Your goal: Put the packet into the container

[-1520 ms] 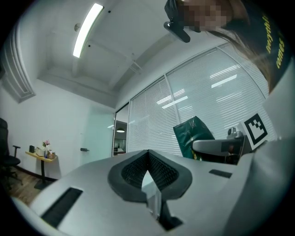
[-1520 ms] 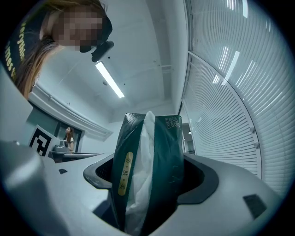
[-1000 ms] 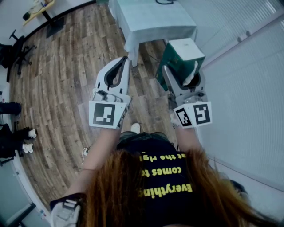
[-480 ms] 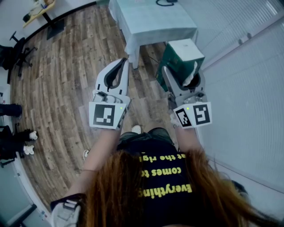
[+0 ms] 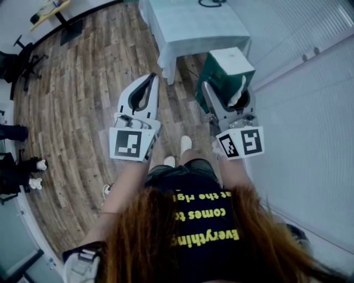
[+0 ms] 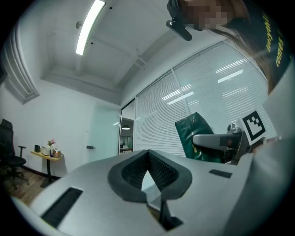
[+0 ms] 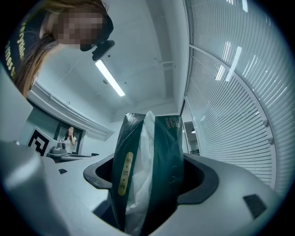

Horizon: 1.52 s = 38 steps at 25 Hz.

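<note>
Nearest, at bottom of head view: long reddish-brown hair [image 5: 166, 243] over black shirt [image 5: 204, 190] w/ yellow print. Just beyond, one marker cube per side: left cube [image 5: 131, 143], right cube [image 5: 243, 142].

Next out, left gripper [image 5: 153, 77]: held over the floor, jaws brought together at the tips, nothing btwn them. Confirmed in left gripper view: left gripper [image 6: 148, 153] w/ dark ribbed pads [image 6: 131, 173] meeting at a point, only a narrow slit lower down.

Alongside, right gripper [image 5: 227, 91]: clamped on the packet [image 5: 213, 74], a dark-green soft pack. In right gripper view, right gripper [image 7: 147, 177] w/ packet [image 7: 168, 152] upright btwn the jaws and filling the gap; white sheet [image 7: 143, 161] bulging from its middle opening; yellow label strip [image 7: 124, 173] down one green face. Visible also in left gripper view as a green packet [image 6: 196, 136] above the other gripper's jaw.

Location of packet: off the ground, in the right gripper's grip, near the table corner and close to the white wall.

Below the grippers: pale shoe [image 5: 185, 145] on wood-plank floor [image 5: 72, 99].

Farther: table [image 5: 193, 27] under a pale cloth; white wall w/ blinds [image 5: 310, 83] at right.

Farthest, upper left: black office chair [image 5: 19, 61] and small yellow-topped side table [image 5: 50, 11].
</note>
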Motion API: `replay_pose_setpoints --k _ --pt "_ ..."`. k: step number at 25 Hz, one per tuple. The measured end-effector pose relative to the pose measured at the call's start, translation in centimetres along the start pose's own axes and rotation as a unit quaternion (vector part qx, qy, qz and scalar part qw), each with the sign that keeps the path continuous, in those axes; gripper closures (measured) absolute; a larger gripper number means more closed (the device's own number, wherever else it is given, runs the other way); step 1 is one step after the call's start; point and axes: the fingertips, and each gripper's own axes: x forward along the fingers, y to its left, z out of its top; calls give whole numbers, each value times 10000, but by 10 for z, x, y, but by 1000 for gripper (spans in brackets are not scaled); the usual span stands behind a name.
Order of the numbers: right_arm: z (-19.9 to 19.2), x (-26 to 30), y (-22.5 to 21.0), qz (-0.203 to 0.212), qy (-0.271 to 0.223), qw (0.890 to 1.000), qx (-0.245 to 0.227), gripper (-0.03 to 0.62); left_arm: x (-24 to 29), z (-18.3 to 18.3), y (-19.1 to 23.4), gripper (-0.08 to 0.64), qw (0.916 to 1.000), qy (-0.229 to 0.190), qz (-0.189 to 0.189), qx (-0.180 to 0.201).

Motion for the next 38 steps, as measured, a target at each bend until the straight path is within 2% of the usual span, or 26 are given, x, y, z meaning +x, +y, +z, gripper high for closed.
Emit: replay_pose_setpoints --k 20,38 --pt "1 80 -77 377 -87 9992 93 213 97 6 9 558 9995 6 305 121" --pt "-10 119 -126 764 -84 9968 213 213 155 -5 9 558 9978 73 642 166"
